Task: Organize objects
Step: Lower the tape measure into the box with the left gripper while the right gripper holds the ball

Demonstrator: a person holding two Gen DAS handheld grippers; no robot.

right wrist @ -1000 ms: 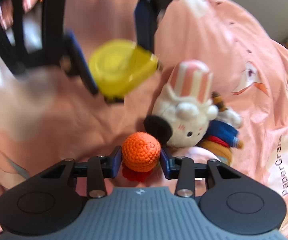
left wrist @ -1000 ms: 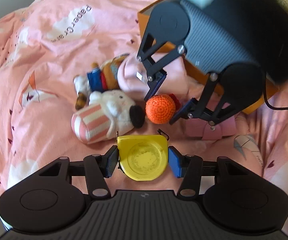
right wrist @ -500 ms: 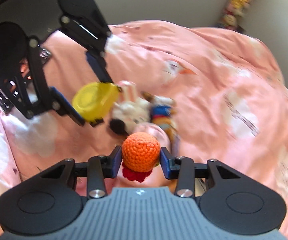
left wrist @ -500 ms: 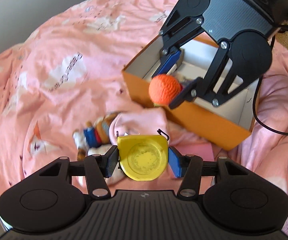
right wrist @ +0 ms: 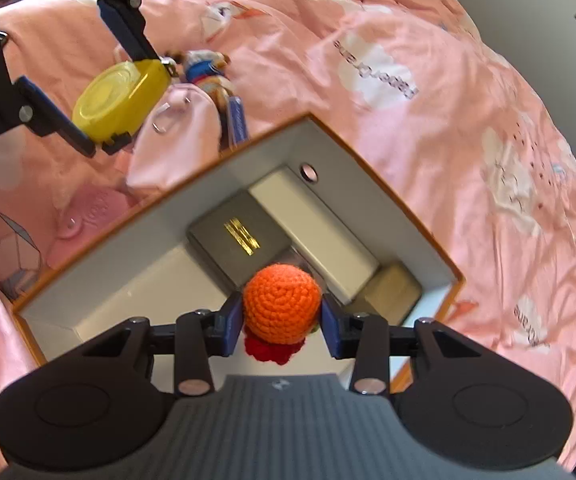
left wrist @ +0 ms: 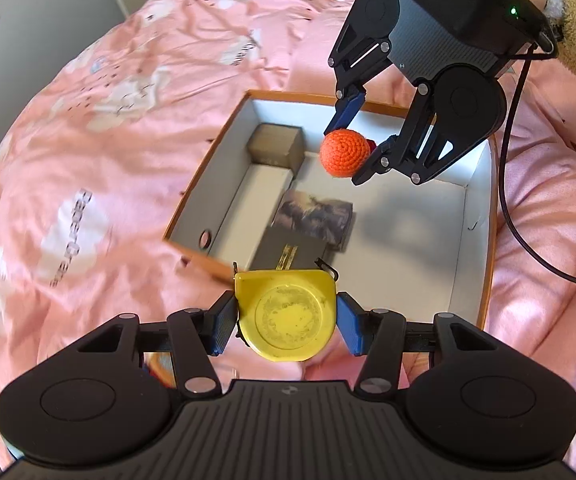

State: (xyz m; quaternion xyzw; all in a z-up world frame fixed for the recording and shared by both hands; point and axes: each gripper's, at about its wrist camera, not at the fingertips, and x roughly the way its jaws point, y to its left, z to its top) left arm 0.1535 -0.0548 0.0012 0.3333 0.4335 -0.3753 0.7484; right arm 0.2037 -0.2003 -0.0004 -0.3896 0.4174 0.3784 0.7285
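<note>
- My right gripper has carried the orange crochet ball away from the plush toys on the pink bedspread; it now hangs over the inside of the orange-edged box.
- My left gripper has brought the yellow tape measure from above the toys to the box's near edge.
- The box's inside, with a dark case and small cartons, has come into view.
</note>
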